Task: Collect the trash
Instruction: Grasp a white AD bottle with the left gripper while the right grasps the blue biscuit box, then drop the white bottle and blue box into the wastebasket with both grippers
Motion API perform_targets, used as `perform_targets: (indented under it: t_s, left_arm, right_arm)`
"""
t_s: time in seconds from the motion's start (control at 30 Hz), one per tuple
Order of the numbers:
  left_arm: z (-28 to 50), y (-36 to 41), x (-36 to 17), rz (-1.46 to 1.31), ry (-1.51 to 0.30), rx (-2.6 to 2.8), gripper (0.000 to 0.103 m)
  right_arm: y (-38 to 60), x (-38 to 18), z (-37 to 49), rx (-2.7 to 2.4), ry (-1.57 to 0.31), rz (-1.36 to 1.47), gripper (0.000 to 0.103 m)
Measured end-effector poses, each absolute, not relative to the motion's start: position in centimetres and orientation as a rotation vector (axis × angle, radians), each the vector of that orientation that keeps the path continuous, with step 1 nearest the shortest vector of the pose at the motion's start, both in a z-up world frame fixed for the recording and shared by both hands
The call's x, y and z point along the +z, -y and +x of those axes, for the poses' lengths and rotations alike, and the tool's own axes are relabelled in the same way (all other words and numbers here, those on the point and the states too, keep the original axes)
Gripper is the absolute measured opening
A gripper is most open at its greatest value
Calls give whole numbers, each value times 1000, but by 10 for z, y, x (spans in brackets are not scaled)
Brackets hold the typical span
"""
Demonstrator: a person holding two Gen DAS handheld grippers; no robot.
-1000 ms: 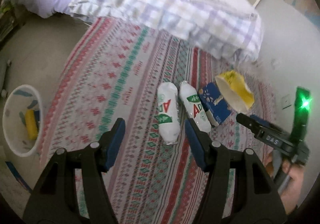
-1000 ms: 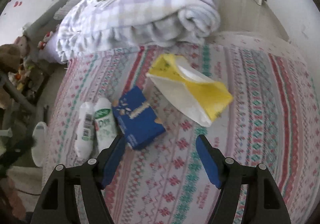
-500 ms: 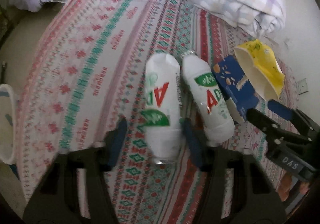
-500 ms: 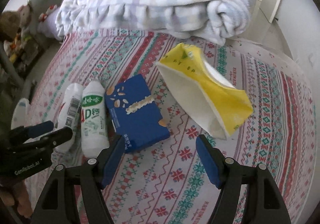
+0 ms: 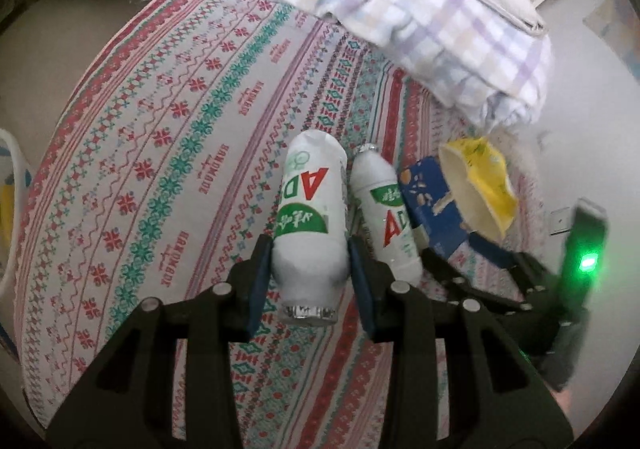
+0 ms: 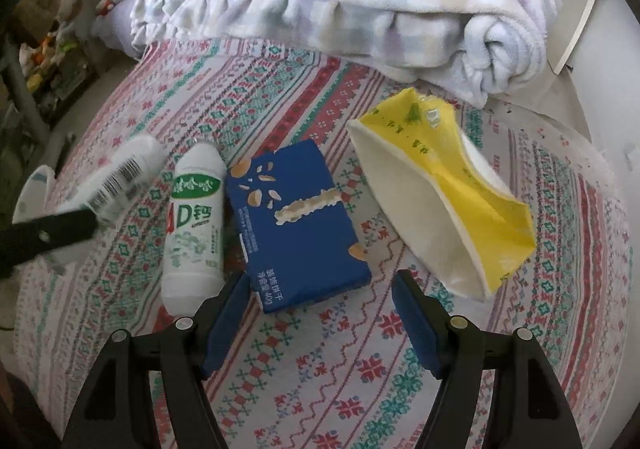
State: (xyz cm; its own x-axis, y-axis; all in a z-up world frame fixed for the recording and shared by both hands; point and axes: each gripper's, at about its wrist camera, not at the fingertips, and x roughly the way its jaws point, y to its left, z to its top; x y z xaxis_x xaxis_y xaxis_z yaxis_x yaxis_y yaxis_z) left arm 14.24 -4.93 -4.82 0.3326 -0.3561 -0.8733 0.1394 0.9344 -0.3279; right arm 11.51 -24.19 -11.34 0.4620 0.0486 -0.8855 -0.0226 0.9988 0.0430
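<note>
Your left gripper [image 5: 310, 269] pinched the bottle [image 5: 310, 225] at frame centre | your right gripper [image 6: 320, 317] stood spread, lower centre, before the blue box [image 6: 296, 225].

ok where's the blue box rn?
Right wrist view: blue box lies on the bedspread, between a white bottle and the yellow bag.

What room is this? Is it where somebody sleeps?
Probably a bedroom: a folded checked blanket lies on a patterned bed sheet, and stuffed toys sit beside the bed.
</note>
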Motion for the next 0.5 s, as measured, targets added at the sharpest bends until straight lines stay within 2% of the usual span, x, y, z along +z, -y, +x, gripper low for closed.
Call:
perform_targets:
  t_s: [0.03, 0.07, 0.5]
  left_arm:
    - [142, 47, -47, -216, -1191, -331, 40]
    - [141, 47, -46, -219, -1191, -333, 40]
    - [144, -2, -23, -403, -1143, -303, 40]
  right_arm:
    - [239, -116, 116, 51, -1102, 14, 72]
    - [236, -118, 117, 64, -1109, 5, 61]
    - [227, -73, 99, 59, -1007, 104, 60]
